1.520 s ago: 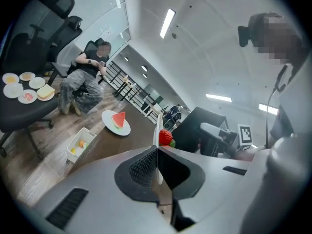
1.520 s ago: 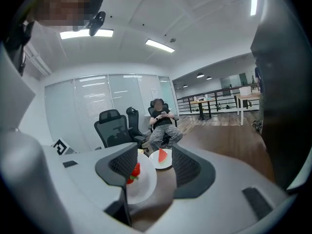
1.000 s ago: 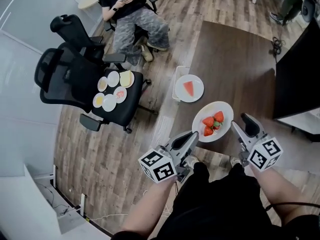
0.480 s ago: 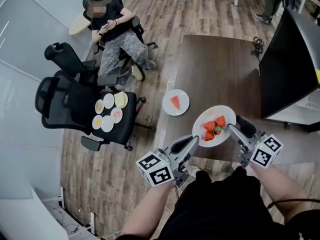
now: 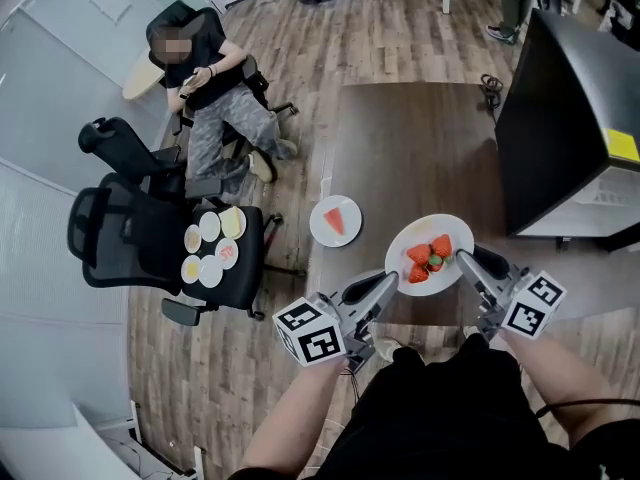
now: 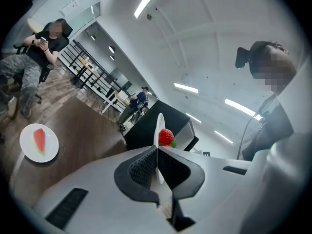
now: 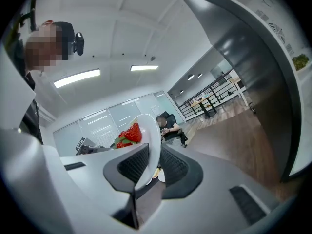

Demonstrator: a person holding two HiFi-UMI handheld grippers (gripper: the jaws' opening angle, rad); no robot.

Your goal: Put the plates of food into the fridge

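Observation:
A white plate of strawberries is held over the near edge of the dark table. My left gripper is shut on its left rim; in the left gripper view the rim stands edge-on between the pads, with a strawberry behind it. My right gripper has just been closing and its pads now clamp the plate's right rim, with the strawberries beyond. A second white plate with a watermelon slice lies at the table's left edge.
A tall dark fridge stands at the right of the table; its grey side fills the right gripper view. At the left is a black office chair bearing several small plates. A person sits behind it.
The right gripper's jaws, open beside the plate a second ago, have moved onto its right rim and closed. Plate and both grippers have risen; the head view has shifted towards the fridge.

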